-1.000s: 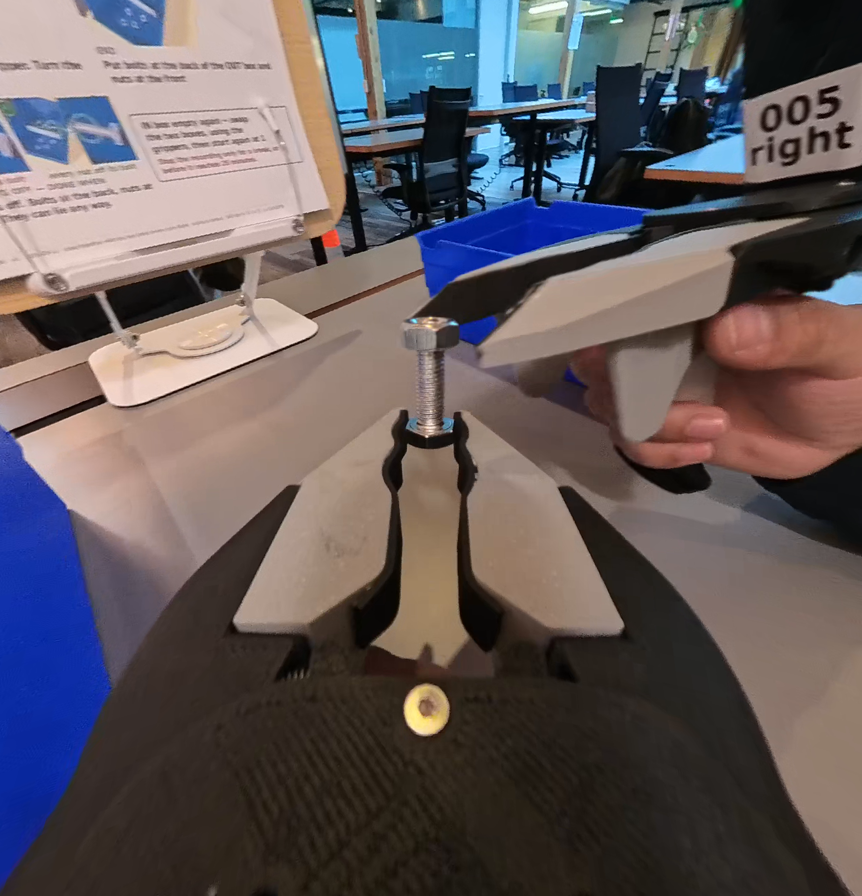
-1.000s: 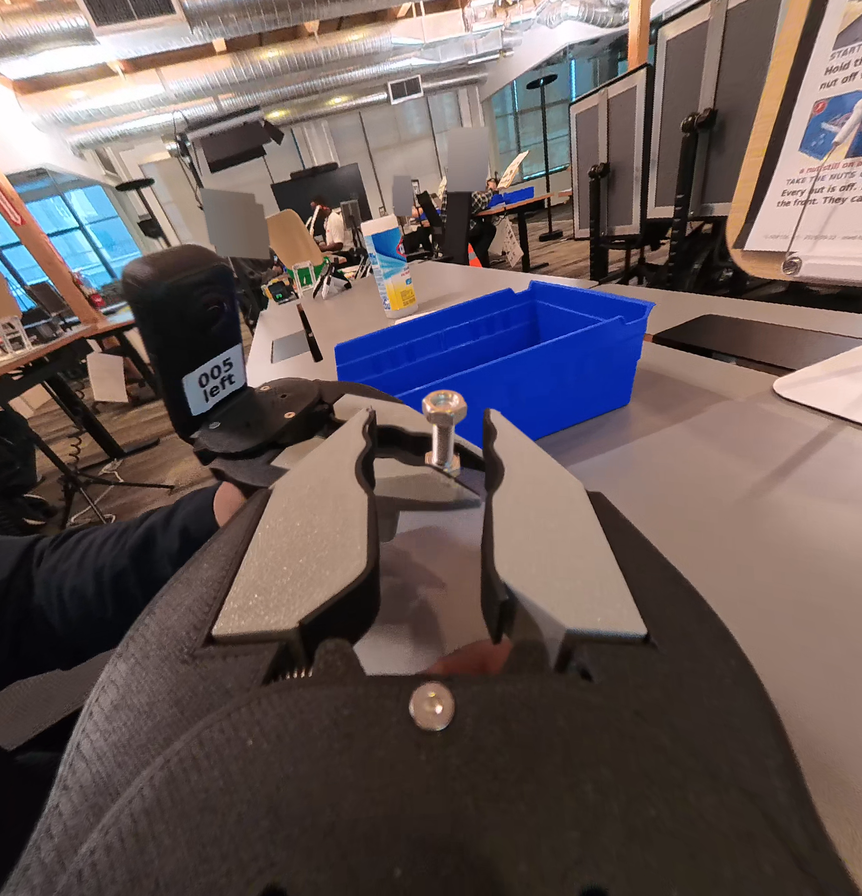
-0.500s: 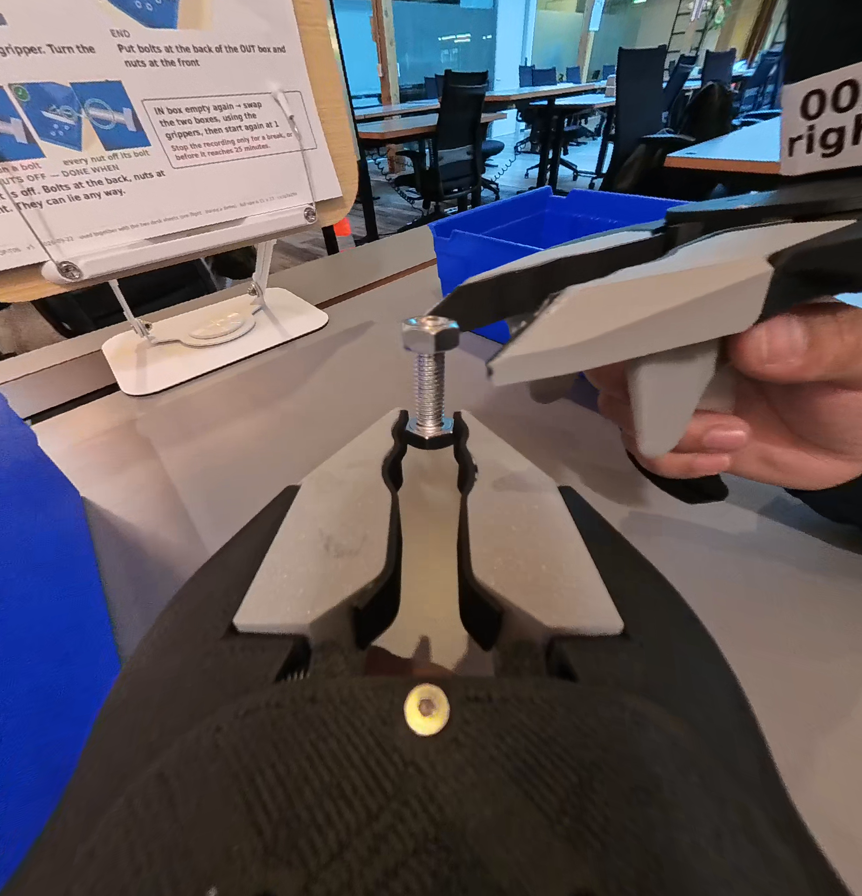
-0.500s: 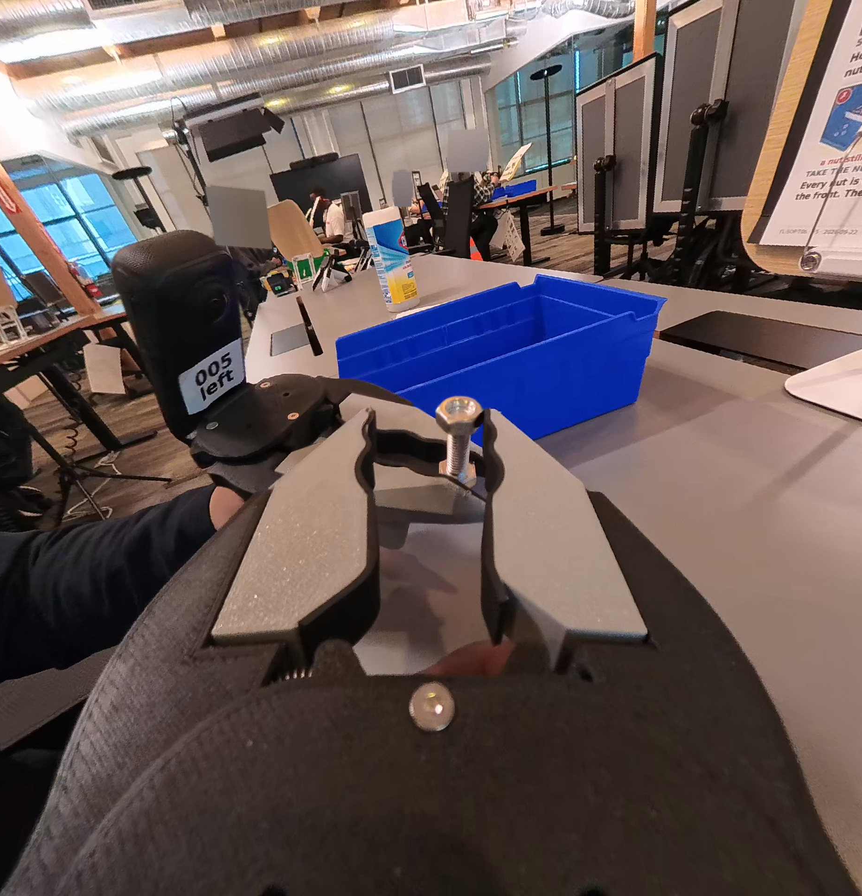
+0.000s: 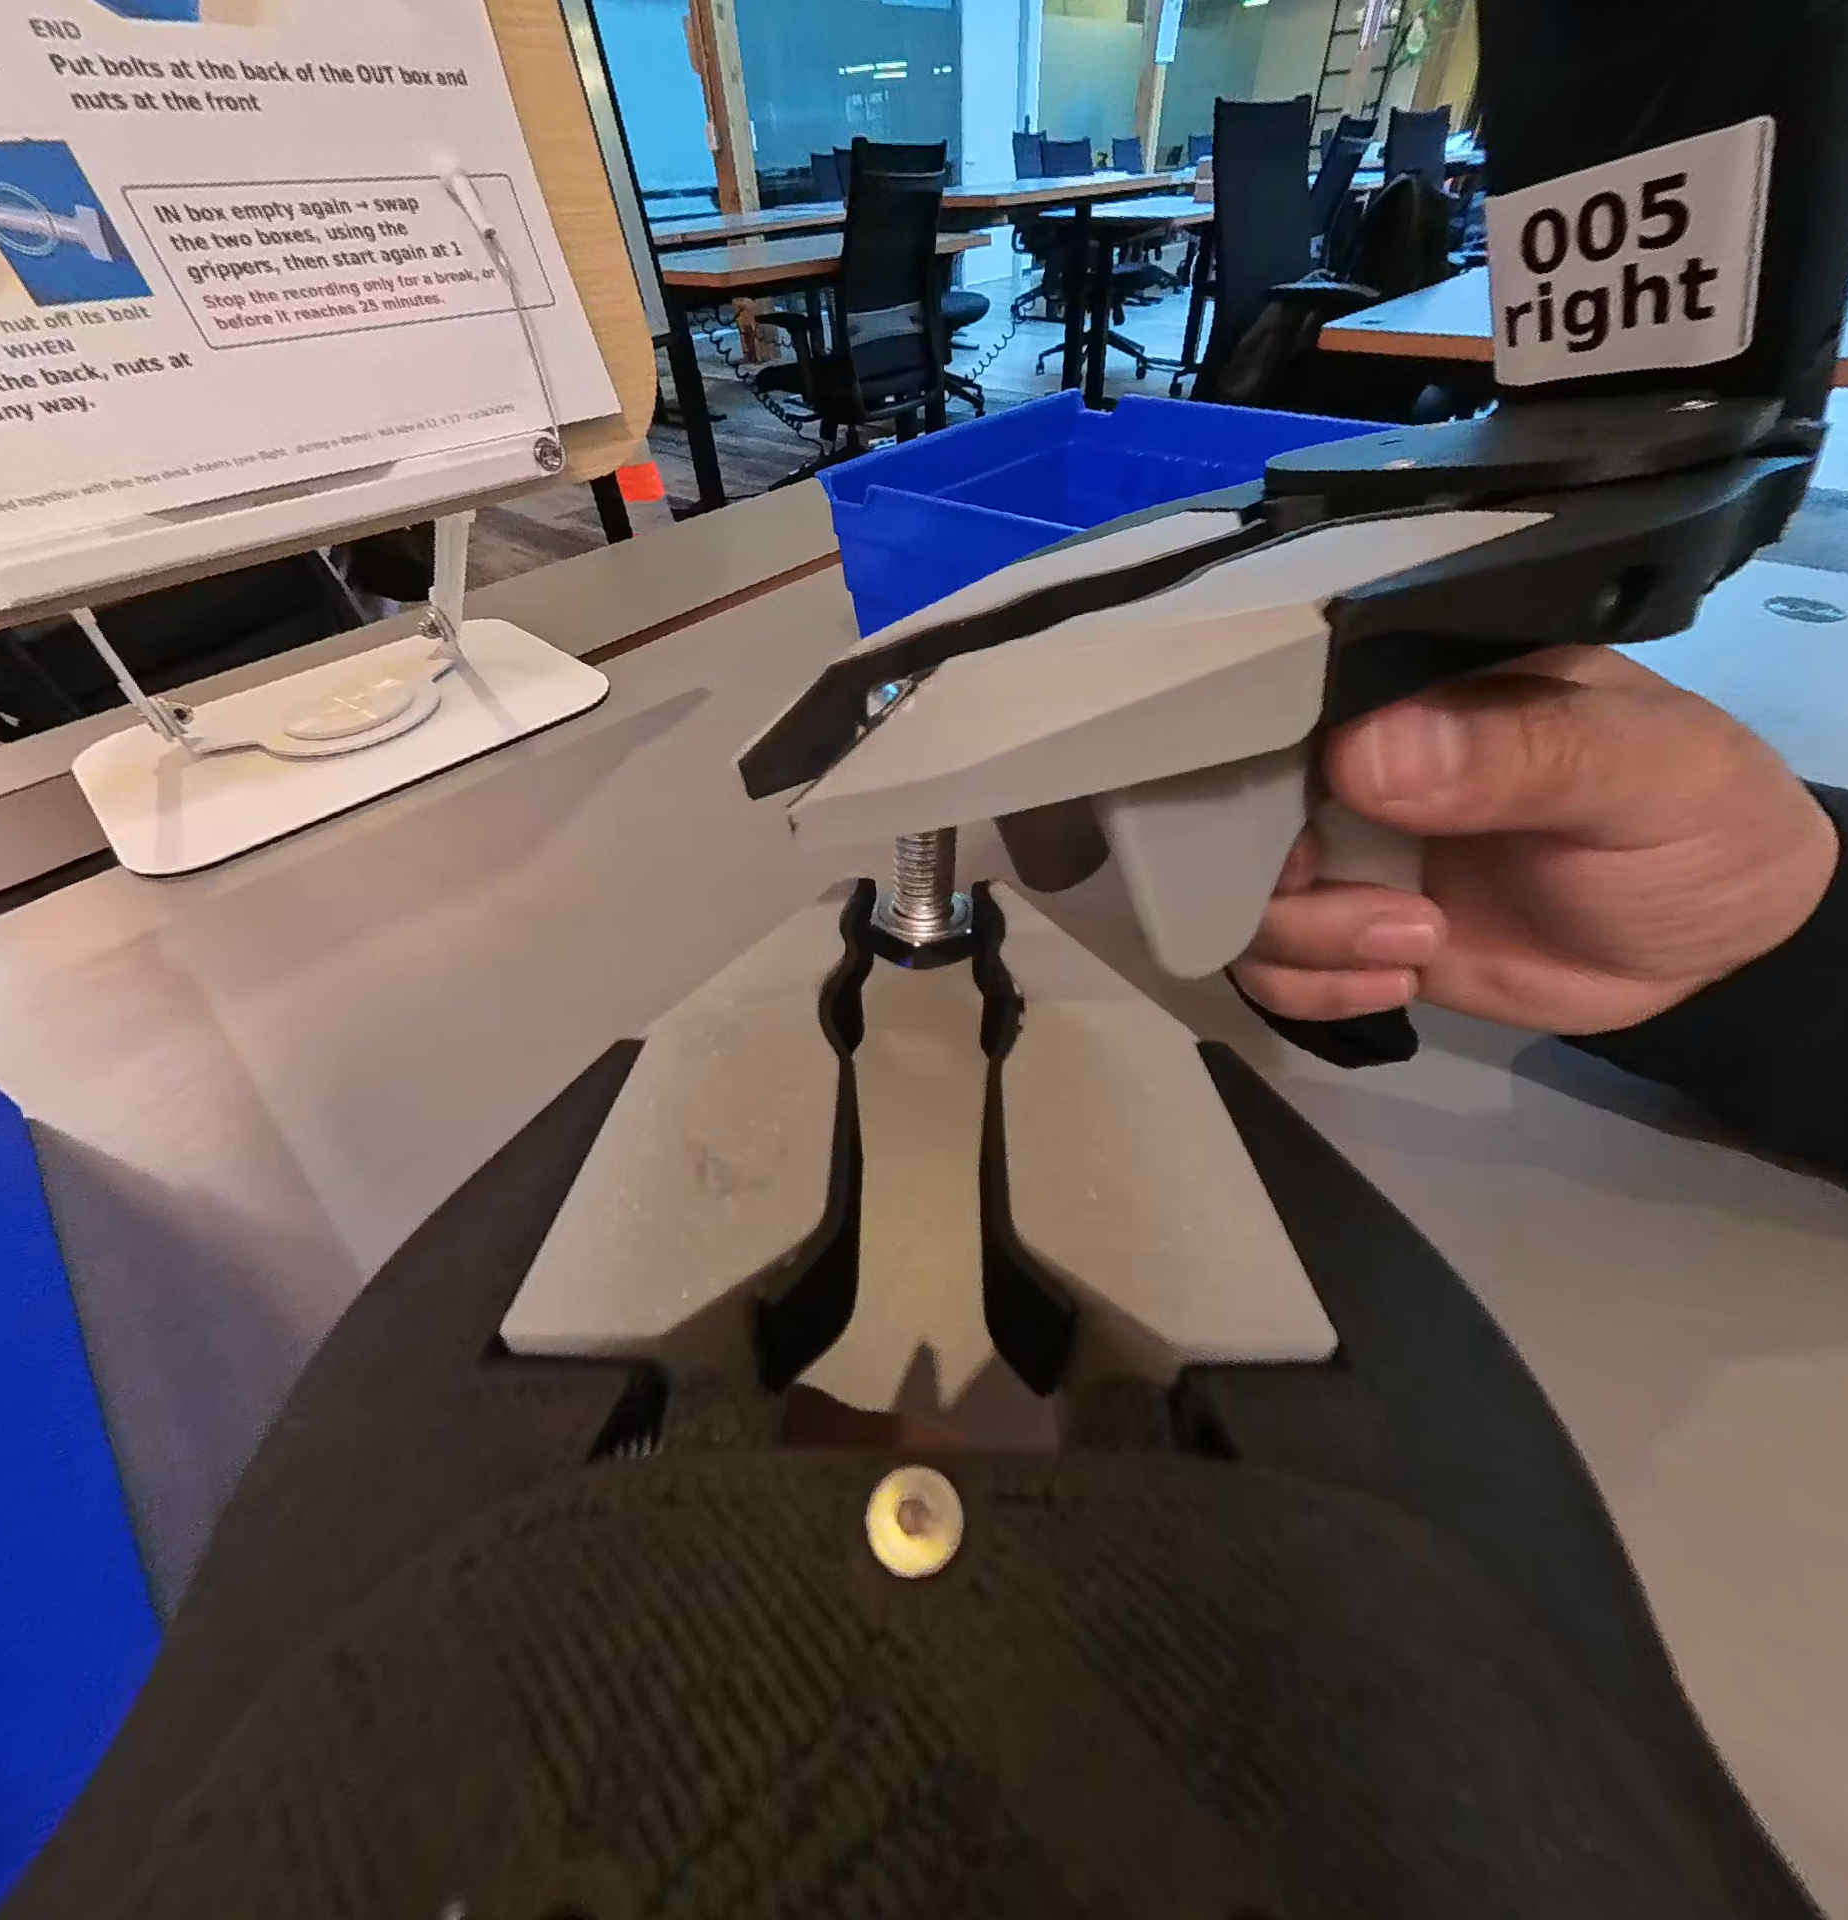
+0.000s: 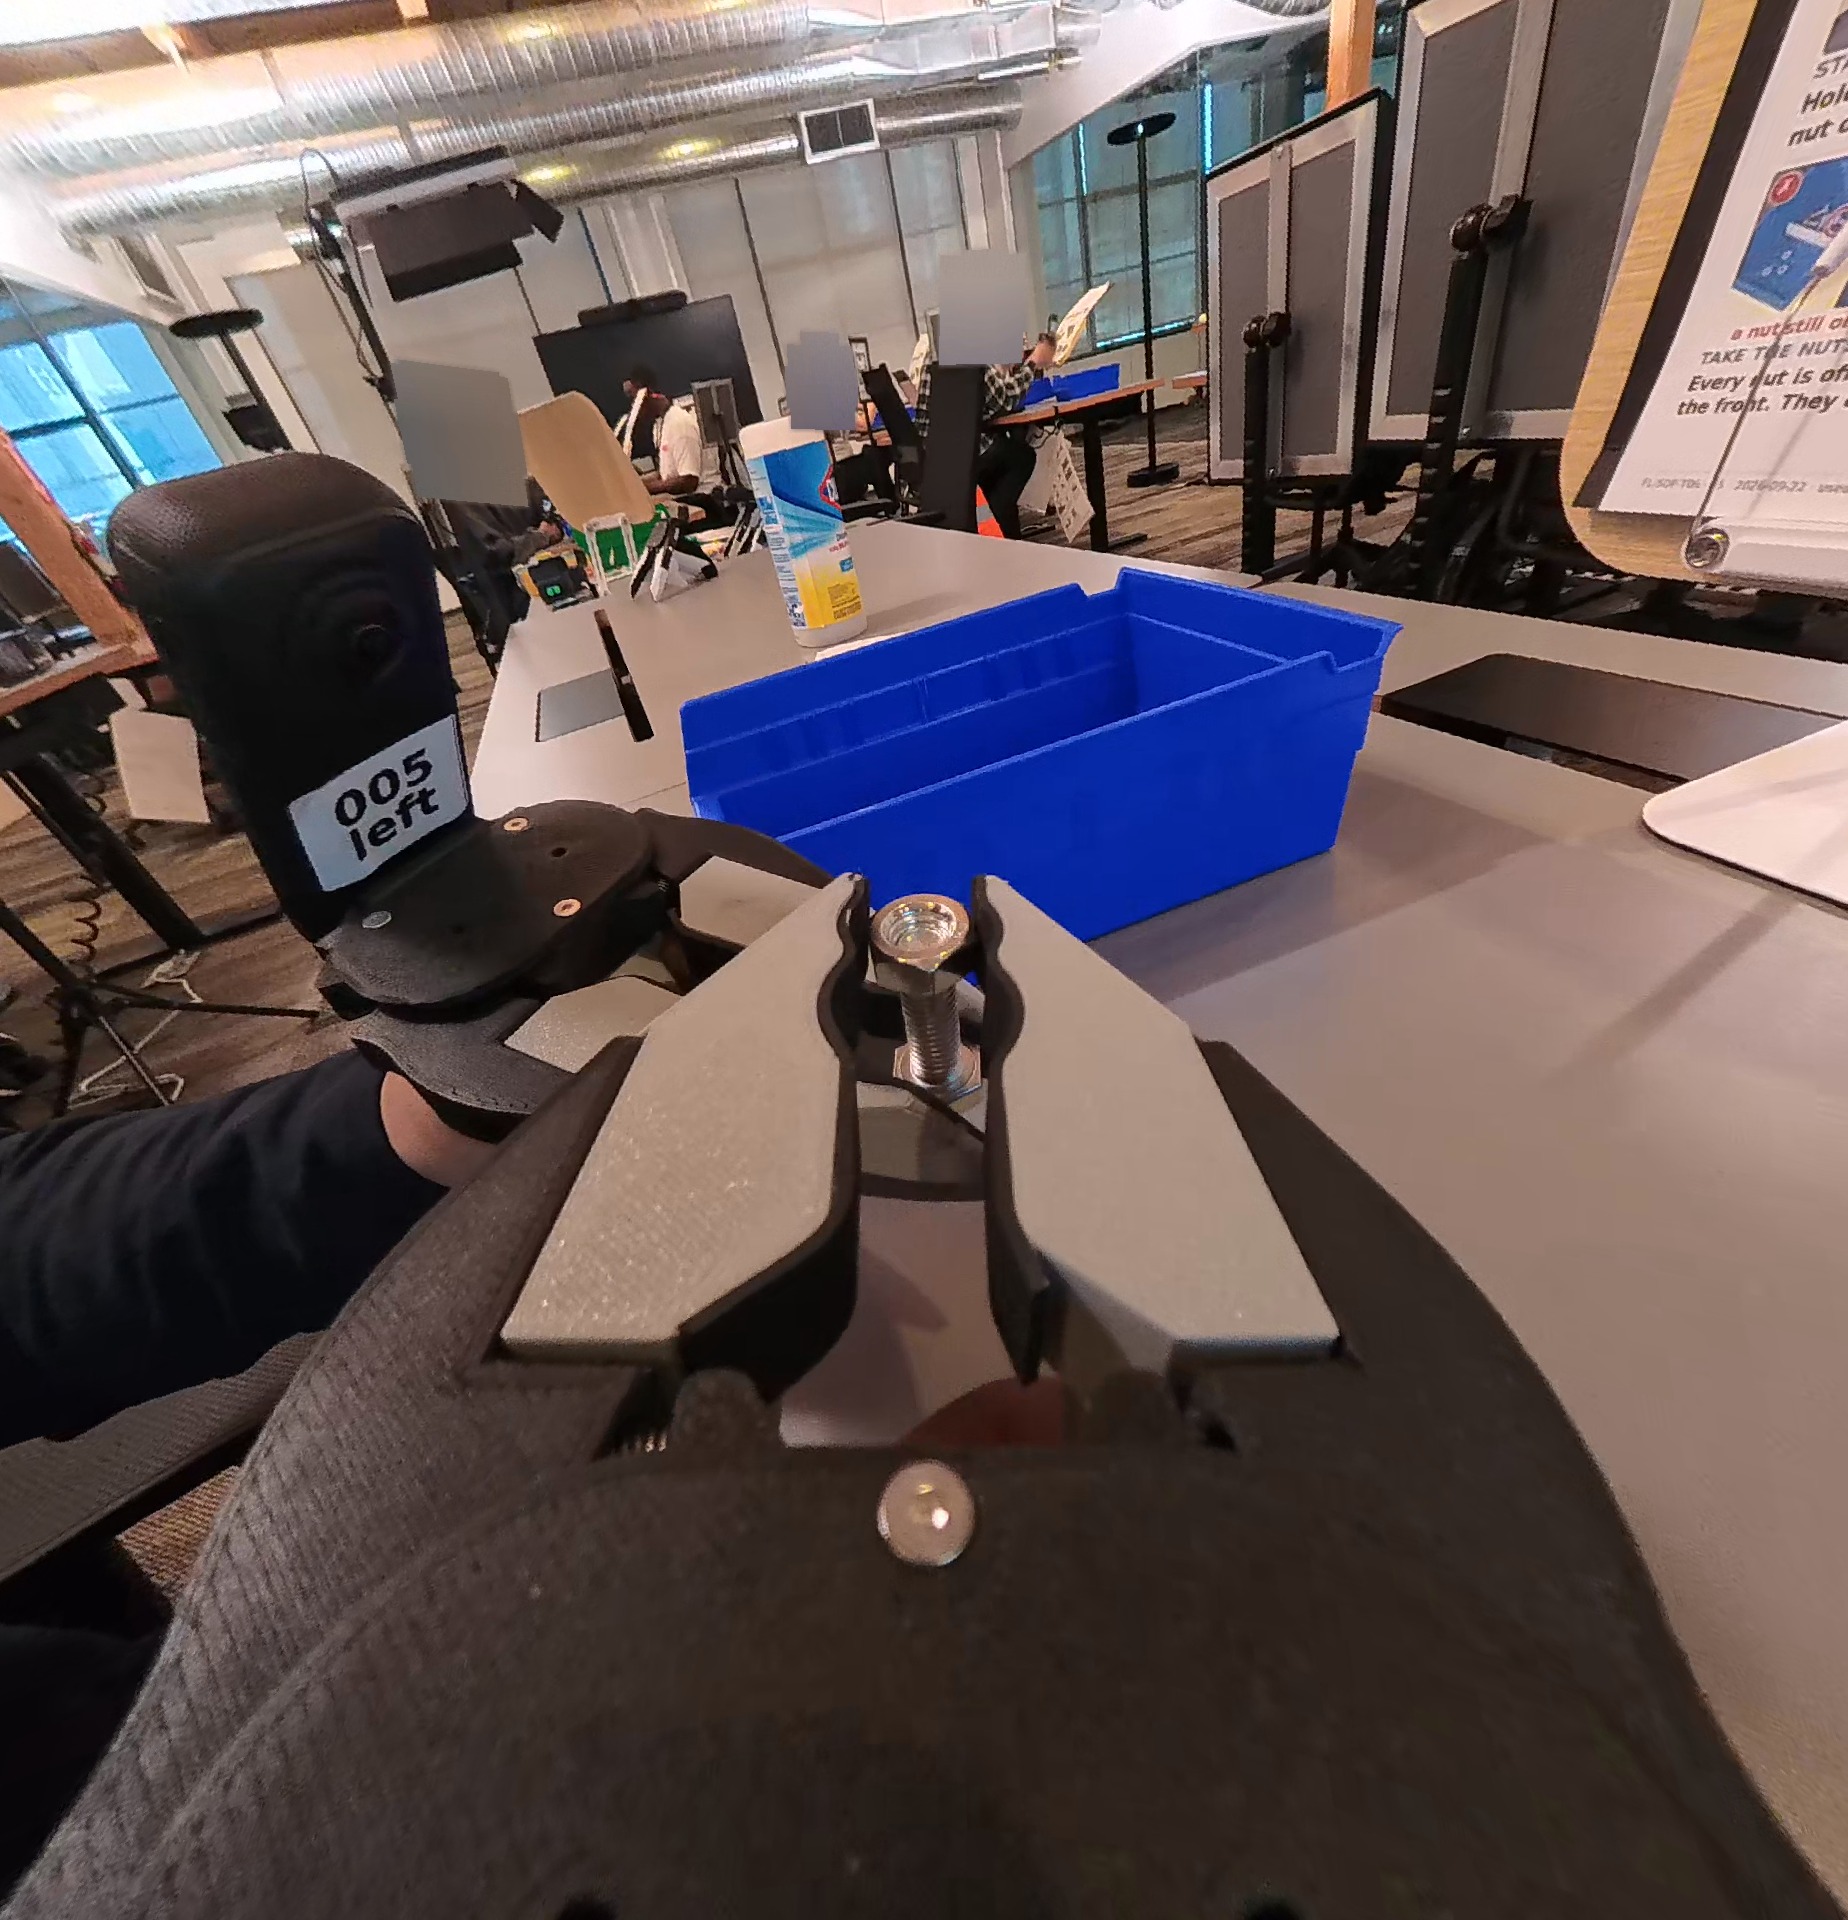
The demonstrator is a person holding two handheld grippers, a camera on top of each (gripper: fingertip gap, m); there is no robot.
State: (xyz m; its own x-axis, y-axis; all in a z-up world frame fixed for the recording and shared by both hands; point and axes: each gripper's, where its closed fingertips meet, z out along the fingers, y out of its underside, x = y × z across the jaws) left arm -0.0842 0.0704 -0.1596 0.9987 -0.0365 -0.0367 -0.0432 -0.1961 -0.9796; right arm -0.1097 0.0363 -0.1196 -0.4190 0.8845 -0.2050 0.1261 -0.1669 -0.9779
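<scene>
Two claws meet on one bolt [image 6: 925,987], held upright above the grey tabletop [image 6: 1522,1039]. The left claw [image 5: 922,935] is closed on the nut [image 5: 922,920] threaded low on the shaft, its tips pinching the nut's flats. The right claw [image 6: 920,930] has its tips drawn in against the bolt's hexagonal head, one on each side, and looks closed on it; in the left wrist view the head is mostly hidden inside those tips, with only a glint of metal showing. A hand [image 5: 1522,862] squeezes the right claw's trigger.

Both grips are small metal-on-plastic contacts, so I judge slipping the main risk: if either claw tilts off the bolt's axis, the head or nut could cam out of the notches and the bolt could drop to the tabletop. Twisting with the two claws out of line could also bind the thread.

Behind the bolt, toward the far edge of the tabletop, stands a blue bin [image 6: 1055,758] with a divider; its inside looks empty from here. Another blue surface [image 5: 26,1455] fills the left edge of the left wrist view. A printed instruction sheet on a wooden board [image 5: 276,260] rests on a white stand [image 5: 328,748] near the far edge. A wipes canister [image 6: 811,540] stands on the next table. Beyond lies an open office with desks, chairs, exposed ducts and seated people.
</scene>
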